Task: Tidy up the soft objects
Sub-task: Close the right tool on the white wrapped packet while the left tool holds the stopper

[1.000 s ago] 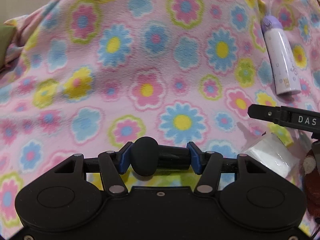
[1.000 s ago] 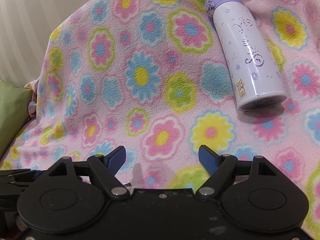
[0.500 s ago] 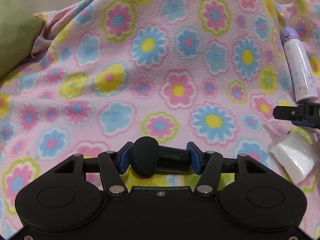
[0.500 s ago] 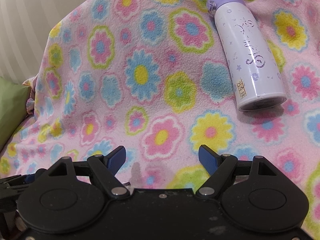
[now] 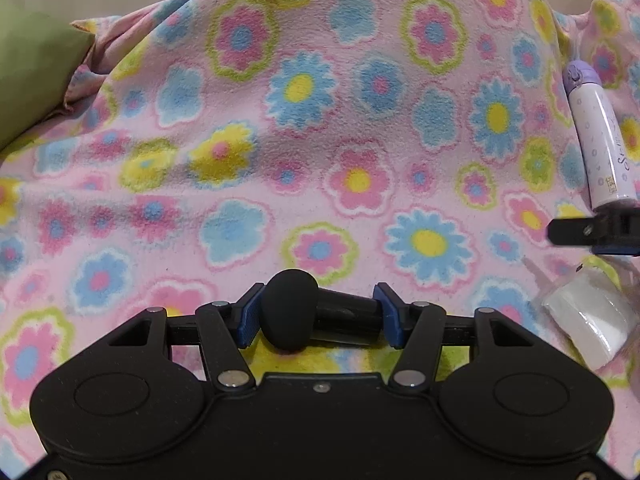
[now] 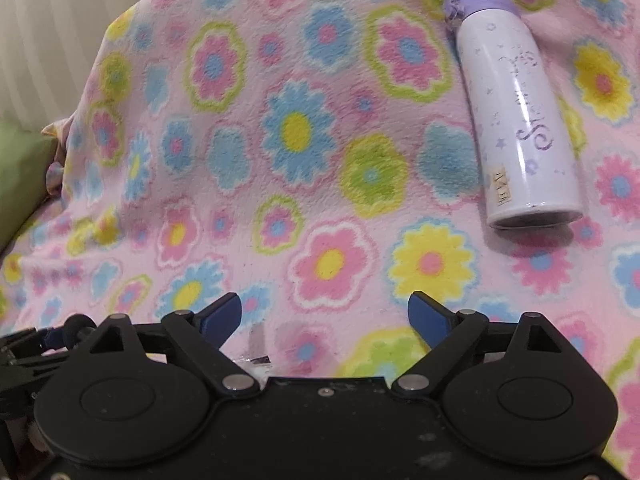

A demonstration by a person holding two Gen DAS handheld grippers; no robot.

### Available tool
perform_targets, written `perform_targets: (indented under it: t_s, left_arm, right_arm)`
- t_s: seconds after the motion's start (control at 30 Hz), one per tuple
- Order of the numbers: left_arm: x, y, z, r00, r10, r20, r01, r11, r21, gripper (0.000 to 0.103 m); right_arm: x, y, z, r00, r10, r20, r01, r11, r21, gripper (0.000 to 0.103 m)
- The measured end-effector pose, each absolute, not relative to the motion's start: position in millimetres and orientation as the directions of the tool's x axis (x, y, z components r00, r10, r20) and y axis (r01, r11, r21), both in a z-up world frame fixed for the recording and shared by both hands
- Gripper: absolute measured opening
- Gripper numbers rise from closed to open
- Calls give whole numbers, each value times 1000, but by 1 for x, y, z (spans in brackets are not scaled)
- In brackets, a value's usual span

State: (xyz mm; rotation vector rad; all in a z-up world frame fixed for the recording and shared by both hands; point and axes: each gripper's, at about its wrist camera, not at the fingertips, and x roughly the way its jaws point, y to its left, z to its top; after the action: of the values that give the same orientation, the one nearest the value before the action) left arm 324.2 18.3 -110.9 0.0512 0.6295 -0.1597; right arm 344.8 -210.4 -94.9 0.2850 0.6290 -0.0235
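My left gripper [image 5: 316, 316] is shut on a black object with a rounded head [image 5: 290, 312] and a dark cylindrical body, held crosswise above a pink flowered fleece blanket [image 5: 320, 140]. My right gripper [image 6: 324, 316] is open and empty above the same blanket [image 6: 280, 160]. A white and lavender bottle [image 6: 516, 120] lies on the blanket to its upper right, and it also shows in the left wrist view [image 5: 600, 140]. A clear-wrapped white packet [image 5: 588, 316] lies on the blanket at the right.
A green cushion [image 5: 36, 76] sits at the blanket's left edge, and it also shows in the right wrist view [image 6: 20, 176]. A pale ribbed sofa back [image 6: 52, 32] rises behind. A finger of the right gripper [image 5: 592, 230] juts in at right.
My left gripper has drawn back and swung left with the black object, so the green cushion shows more. The right gripper has barely moved.
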Motion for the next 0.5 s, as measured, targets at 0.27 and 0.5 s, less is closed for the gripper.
perform_targets:
  t_s: [0.27,0.5]
  left_arm:
    - [324,18,-111,797,-132,-590,163,987,0,55]
    - [324,17,-111,797,-129,-590,163,987,4,55]
  right_arm:
    - [320,-204,-66,766,104,-634,62,970,234,93]
    - [296,-157,-72,746,71,-662,-69,997,29,94]
